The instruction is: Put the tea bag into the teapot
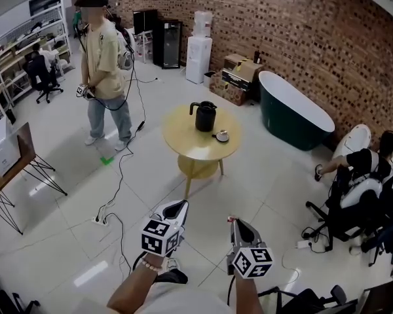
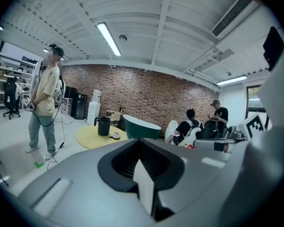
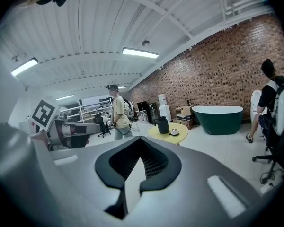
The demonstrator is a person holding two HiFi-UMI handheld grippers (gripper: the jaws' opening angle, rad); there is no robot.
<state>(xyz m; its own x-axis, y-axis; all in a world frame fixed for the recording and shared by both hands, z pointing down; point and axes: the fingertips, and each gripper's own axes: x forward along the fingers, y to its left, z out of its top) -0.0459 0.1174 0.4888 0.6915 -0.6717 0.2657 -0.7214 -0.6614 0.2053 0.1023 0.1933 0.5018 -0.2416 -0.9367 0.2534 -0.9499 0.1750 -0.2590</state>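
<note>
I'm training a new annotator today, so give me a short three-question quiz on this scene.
1. True or false: the black teapot stands on the round yellow table.
2. In the head view, what sits on the table just right of the teapot? A) a small dish B) a laptop C) a book
3. Fill in: the left gripper and the right gripper both have their jaws ____.
Key: 1 true; 2 A, the small dish; 3 shut, with nothing between them.

Floor stock, counted
One round table (image 1: 191, 150), one teapot (image 1: 205, 118), one small dish (image 1: 221, 136), one bathtub (image 1: 281, 120), one standing person (image 1: 105, 64); seated people (image 1: 363, 165) (image 1: 38, 61): two, possibly more, partly hidden.
</note>
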